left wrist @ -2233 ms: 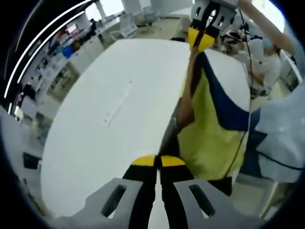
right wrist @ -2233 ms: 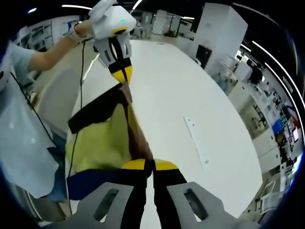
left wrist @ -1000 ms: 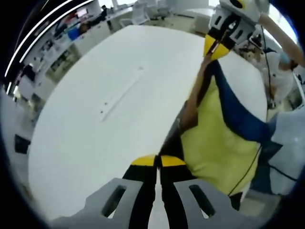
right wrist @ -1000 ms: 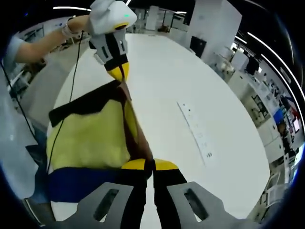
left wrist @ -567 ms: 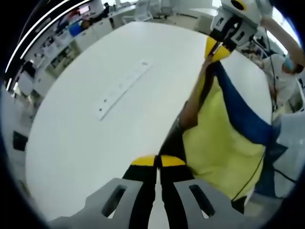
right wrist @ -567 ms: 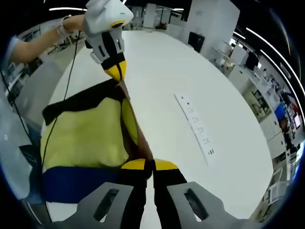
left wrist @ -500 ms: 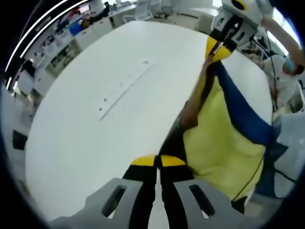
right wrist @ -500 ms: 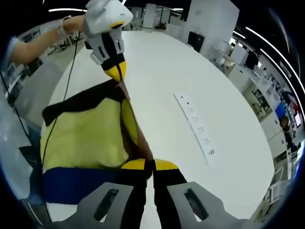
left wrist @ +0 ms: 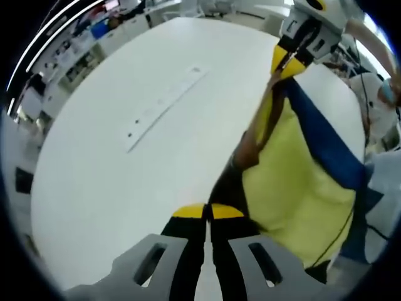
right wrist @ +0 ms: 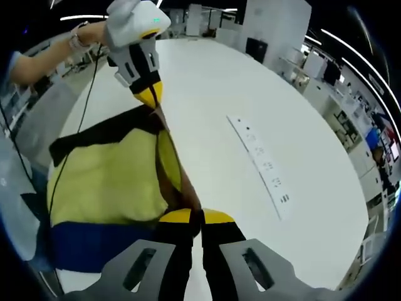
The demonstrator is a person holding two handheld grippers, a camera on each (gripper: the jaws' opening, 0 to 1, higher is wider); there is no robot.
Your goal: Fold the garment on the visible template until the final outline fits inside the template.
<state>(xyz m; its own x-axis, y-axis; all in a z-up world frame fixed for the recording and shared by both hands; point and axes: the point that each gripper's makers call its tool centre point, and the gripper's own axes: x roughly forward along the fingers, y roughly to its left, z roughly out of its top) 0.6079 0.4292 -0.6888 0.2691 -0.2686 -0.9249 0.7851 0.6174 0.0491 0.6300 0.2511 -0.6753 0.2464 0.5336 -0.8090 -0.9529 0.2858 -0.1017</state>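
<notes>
A yellow garment (left wrist: 294, 182) with a blue band and dark trim hangs stretched between both grippers above a white table (left wrist: 113, 163). My left gripper (left wrist: 208, 213) is shut on one dark edge of it; in that view the right gripper (left wrist: 289, 63) pinches the far edge at top right. In the right gripper view the garment (right wrist: 106, 182) spreads to the left, my right gripper (right wrist: 193, 217) is shut on its edge, and the left gripper (right wrist: 149, 95) grips the far corner at the top. No template outline is discernible on the table.
A long white power strip (left wrist: 163, 106) (right wrist: 263, 166) lies flat in the middle of the table (right wrist: 250, 113). A person's arm (right wrist: 44, 56) and light clothing stand by the table edge. Office desks and shelves surround the table.
Both views have moved lower and closer over the table. The garment stays stretched between the two shut grippers and now spreads wider in view.
</notes>
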